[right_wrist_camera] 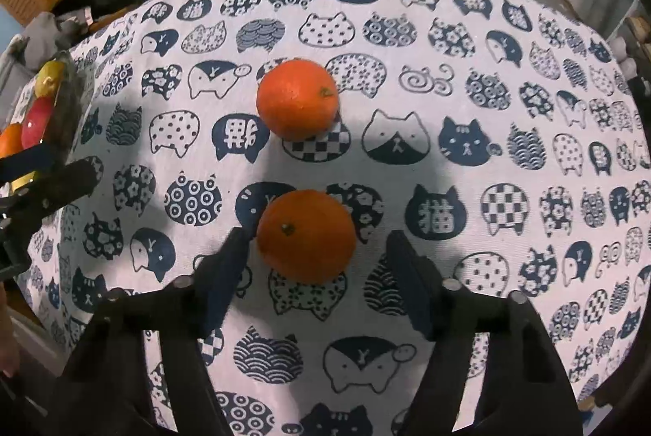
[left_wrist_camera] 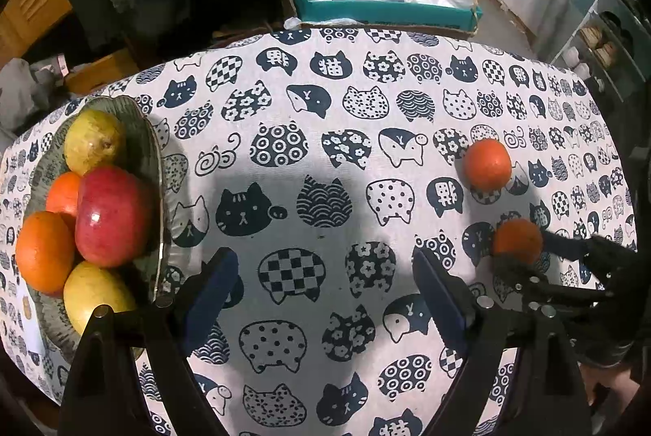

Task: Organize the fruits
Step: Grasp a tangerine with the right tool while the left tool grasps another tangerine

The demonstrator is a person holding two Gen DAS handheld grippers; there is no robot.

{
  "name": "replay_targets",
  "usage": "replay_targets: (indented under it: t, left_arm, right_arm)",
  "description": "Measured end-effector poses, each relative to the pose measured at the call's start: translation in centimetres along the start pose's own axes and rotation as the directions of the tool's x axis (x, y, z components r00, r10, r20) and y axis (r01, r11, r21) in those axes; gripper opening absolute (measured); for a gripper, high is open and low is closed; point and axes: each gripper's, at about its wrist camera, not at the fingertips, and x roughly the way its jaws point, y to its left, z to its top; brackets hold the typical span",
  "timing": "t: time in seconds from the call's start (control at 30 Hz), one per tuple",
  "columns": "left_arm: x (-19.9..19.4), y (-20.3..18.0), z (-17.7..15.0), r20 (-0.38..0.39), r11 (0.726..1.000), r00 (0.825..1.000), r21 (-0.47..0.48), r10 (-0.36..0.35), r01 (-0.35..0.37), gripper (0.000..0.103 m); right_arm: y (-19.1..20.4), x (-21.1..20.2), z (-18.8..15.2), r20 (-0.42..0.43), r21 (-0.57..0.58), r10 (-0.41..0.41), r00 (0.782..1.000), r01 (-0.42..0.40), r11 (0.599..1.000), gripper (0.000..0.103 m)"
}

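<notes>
While the green plate [left_wrist_camera: 142, 134] at nine o'clock in the left wrist view holds two pears, a red apple [left_wrist_camera: 112, 216] and two oranges, the left gripper [left_wrist_camera: 321, 281] hangs spread over bare cat-print tablecloth [left_wrist_camera: 325, 110]. At three o'clock, the right gripper [right_wrist_camera: 317, 253] straddles the near orange [right_wrist_camera: 307, 234]; its jaws stand apart, left pad touching, right pad clear. The far orange [right_wrist_camera: 297, 98] lies at twelve o'clock beyond it.

We see a surface [left_wrist_camera: 325, 159] under a cat-print cloth. At its left edge sits a green plate [left_wrist_camera: 150, 151]; two oranges [right_wrist_camera: 298, 99] [right_wrist_camera: 307, 235] lie toward its right side.
</notes>
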Motion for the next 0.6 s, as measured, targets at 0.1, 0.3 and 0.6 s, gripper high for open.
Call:
replay_targets:
  t: [0.1,0.3,0.6]
  left_arm:
    - [0.1,-0.4,0.2,0.001,1.000,1.000,0.007,-0.002,0.002,0.089]
    - [0.4,-1.5,1.2,-0.002,0.999,0.999,0.001,-0.036,0.036,0.089]
    - [1.4,-5.1,3.3,-0.002,0.996,0.996,0.035,-0.086,0.086,0.089]
  right_arm:
    - [0.0,0.4,-0.1,-0.010,-0.006,0.016,1.000,-0.016,1.000,0.049]
    - [-0.3,0.1,0.1,0.016,-0.017,0.001,1.000,0.000,1.000,0.046]
    - [-4.7,-2.3,1.5,0.104,0.052,-0.083,0.991,0.078,0.996,0.046]
